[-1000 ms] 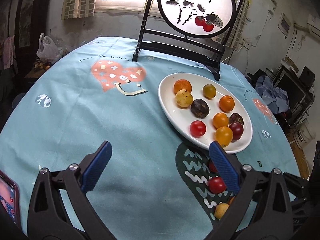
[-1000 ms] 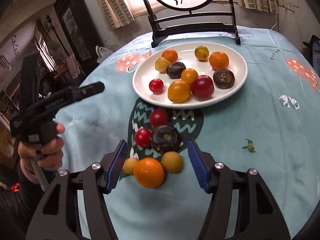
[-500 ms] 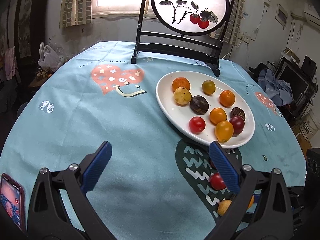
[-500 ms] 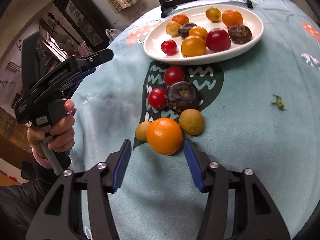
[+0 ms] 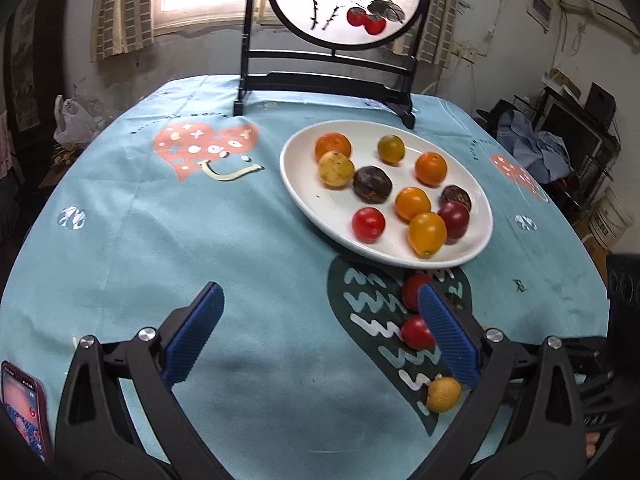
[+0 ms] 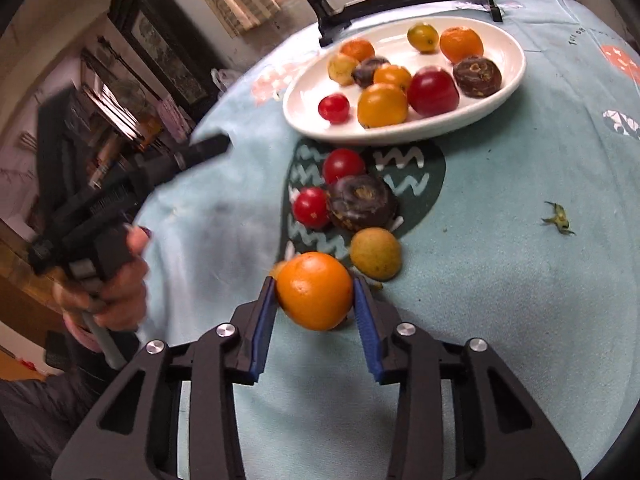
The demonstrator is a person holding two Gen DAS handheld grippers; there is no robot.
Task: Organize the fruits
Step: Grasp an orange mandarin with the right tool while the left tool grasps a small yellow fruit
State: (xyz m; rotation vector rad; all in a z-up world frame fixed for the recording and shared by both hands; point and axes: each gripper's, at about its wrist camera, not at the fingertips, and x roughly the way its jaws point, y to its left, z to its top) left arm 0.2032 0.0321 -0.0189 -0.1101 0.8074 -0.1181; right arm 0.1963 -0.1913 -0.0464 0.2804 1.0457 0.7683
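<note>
A white plate (image 5: 316, 196) (image 6: 304, 108) with several fruits lies on the blue tablecloth. Loose fruits lie in front of it: two red tomatoes (image 6: 343, 165) (image 6: 311, 207), a dark wrinkled fruit (image 6: 362, 202), a yellow-green fruit (image 6: 376, 253) and an orange (image 6: 315, 290). My right gripper (image 6: 314, 282) is closing its jaws, and both blue pads touch the orange's sides. A small yellow fruit (image 5: 443, 394) lies just left of the orange. My left gripper (image 5: 319, 294) hangs open over bare cloth with nothing between its fingers. Its right finger hides part of the loose tomatoes (image 5: 414, 332).
A round painted screen on a black stand (image 5: 344, 0) rises behind the plate. A phone (image 5: 22, 408) lies at the near left table edge. A small green stem scrap (image 6: 558, 218) lies right of the loose fruits. A hand (image 6: 116, 292) holds the left gripper (image 6: 132, 184).
My right gripper moved down to the orange and its jaws narrowed until the pads met the fruit. My left gripper shifted slightly and stayed open.
</note>
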